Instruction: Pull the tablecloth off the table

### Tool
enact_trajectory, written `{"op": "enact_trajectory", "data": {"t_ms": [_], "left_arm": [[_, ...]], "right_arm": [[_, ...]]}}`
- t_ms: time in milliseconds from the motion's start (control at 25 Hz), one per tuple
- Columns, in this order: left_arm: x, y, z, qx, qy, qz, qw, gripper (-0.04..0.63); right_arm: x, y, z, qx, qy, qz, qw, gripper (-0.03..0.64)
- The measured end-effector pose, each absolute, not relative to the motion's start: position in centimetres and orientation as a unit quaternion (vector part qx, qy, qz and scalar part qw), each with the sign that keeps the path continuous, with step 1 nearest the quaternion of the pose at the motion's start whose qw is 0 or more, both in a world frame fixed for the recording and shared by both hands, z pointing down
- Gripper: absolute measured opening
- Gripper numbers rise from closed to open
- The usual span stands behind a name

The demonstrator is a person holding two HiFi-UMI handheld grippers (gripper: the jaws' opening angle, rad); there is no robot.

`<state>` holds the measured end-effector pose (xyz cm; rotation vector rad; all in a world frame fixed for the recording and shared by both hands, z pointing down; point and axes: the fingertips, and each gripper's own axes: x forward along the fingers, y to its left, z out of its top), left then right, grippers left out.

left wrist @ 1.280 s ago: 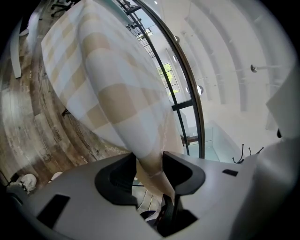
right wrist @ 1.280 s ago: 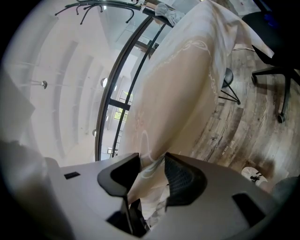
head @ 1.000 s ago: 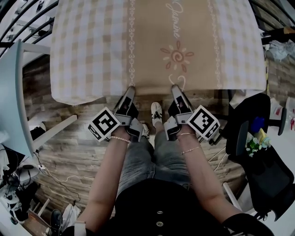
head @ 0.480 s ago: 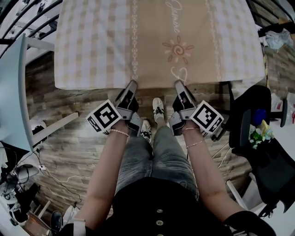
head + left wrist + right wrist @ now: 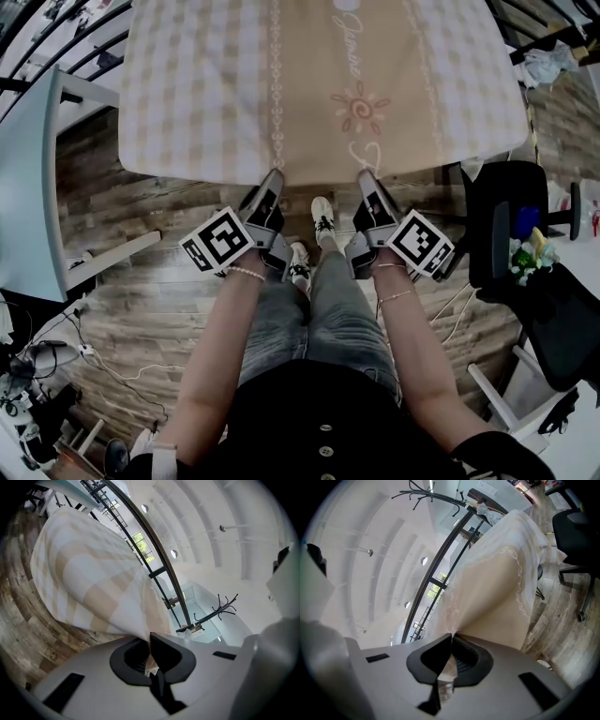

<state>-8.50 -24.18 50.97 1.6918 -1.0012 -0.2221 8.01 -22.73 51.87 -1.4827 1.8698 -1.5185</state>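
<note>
While near hem sits pinched, pull judged barely begun: left gripper jaws clamped on tablecloth edge, right gripper jaws likewise. Tablecloth lies spread flat over table, near edge lifted. Remaining: draw whole sheet off.

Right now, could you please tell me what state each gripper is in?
Left gripper: closed on the tablecloth, at its near edge.
Right gripper: closed on the same edge.

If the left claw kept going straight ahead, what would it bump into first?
The tablecloth: the left claw is shut on its hem, and more cloth seems to lie straight ahead.
</note>
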Motion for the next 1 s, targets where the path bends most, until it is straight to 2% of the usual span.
{"op": "enact_trajectory", "data": {"t_ms": [400,680,1000], "left_arm": [[-8.5,-20.1,49.4,0.736,-0.401,-0.085,0.539,0.015],[-9.7,-25.8,48.0,0.776,-0.375,-0.029,0.506,0.015],[-10.8,-24.6,47.7,0.788,-0.366,-0.004,0.495,0.015]], "right_arm": [[7.9,-18.9,50.1,-0.517,0.668,-0.513,0.154,0.028],[6.5,-23.8,48.5,-0.544,0.654,-0.497,0.171,0.028],[5.2,-22.2,48.5,-0.541,0.649,-0.504,0.177,0.028]]}}
